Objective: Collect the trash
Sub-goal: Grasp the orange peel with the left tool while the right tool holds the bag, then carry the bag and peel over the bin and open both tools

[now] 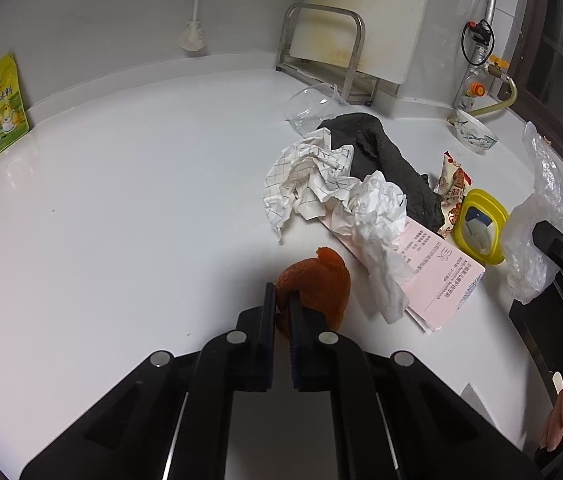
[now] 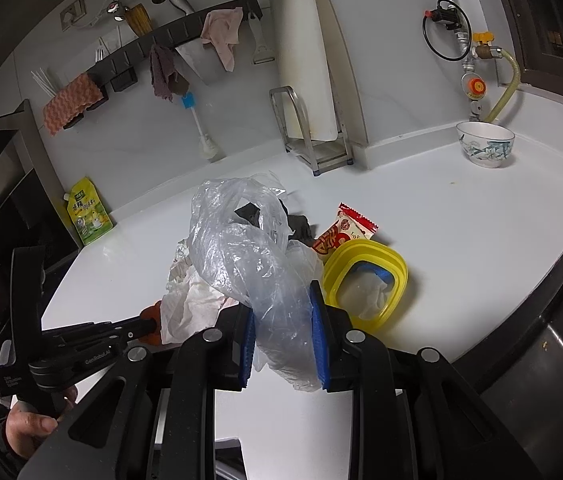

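Note:
On the white counter [image 1: 121,200] lies an orange peel [image 1: 321,280], and my left gripper [image 1: 280,294] is shut on its near edge. Behind it sit crumpled checked paper [image 1: 309,176], a white tissue [image 1: 377,216] and a pink leaflet [image 1: 441,276]. A red snack wrapper [image 1: 451,188] and a yellow lid [image 1: 479,224] lie further right. My right gripper [image 2: 283,312] is shut on a clear plastic bag [image 2: 241,248], which stands up between the blue pads. In the right wrist view the left gripper [image 2: 153,322] reaches in from the left to the peel [image 2: 149,314].
A dark grey cloth [image 1: 385,152] and a clear cup [image 1: 309,108] lie behind the papers. A patterned bowl [image 2: 485,148], a steel rack [image 2: 313,140] with a cutting board, and a yellow pouch [image 2: 87,216] stand by the wall. A dark sink edge [image 2: 553,320] is at the right.

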A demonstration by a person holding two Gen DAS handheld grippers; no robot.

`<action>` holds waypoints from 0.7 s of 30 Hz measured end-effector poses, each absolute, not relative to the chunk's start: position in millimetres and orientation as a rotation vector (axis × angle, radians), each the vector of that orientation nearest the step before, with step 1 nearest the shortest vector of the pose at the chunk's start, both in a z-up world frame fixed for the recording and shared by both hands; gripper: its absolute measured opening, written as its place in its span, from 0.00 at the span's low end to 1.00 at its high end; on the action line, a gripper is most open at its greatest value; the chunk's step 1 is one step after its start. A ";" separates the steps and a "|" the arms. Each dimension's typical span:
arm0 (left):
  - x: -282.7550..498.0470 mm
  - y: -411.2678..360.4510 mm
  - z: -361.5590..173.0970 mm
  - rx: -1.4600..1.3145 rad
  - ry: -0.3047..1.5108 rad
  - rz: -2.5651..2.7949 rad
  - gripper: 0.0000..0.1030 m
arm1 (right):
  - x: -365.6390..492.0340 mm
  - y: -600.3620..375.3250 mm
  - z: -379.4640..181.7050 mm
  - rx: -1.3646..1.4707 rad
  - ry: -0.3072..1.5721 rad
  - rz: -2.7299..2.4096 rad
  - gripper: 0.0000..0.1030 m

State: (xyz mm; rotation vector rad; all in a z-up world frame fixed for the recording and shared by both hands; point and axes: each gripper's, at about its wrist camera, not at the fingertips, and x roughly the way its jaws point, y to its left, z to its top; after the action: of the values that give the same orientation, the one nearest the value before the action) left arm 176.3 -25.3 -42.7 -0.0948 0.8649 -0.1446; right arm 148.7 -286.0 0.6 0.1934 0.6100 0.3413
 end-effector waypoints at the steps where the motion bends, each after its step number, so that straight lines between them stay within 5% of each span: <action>1: 174.1 -24.7 -40.7 -0.092 0.857 -0.144 0.06 | 147.5 -285.9 0.8 0.191 0.609 0.340 0.23; 21: 94.7 -24.0 0.5 -0.018 0.739 -0.197 0.06 | 77.9 -269.1 7.5 0.221 0.623 0.278 0.23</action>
State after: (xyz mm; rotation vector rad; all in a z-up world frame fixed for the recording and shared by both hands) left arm 94.7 -24.0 0.5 -0.0183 0.7388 -0.1965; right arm 77.9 -269.1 7.5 0.2209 0.6232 0.2777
